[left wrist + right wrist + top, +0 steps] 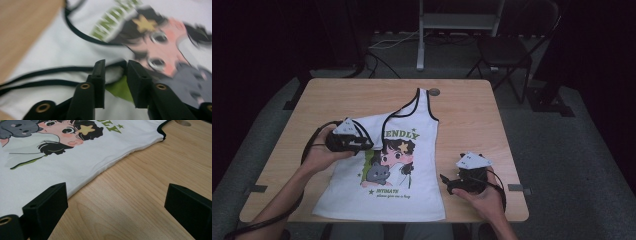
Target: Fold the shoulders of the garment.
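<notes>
**On the worktop: white top, one shoulder folded in**

On the worktop (462,115) lies a white printed top (412,195), its left shoulder folded across the chest; a round hole (434,92) sits beyond the strap. Left hand-held gripper (364,145) hovers over the fold, jaws narrowly apart, nothing between them. Right hand-held gripper (446,181) rests beside the hem, jaws wide, empty. The right gripper view shows the side seam.

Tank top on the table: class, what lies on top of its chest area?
One shoulder strap is folded over the white tank top, with the left tool above the fold. The print's first letters are covered there; "ENDLY" shows.
</notes>
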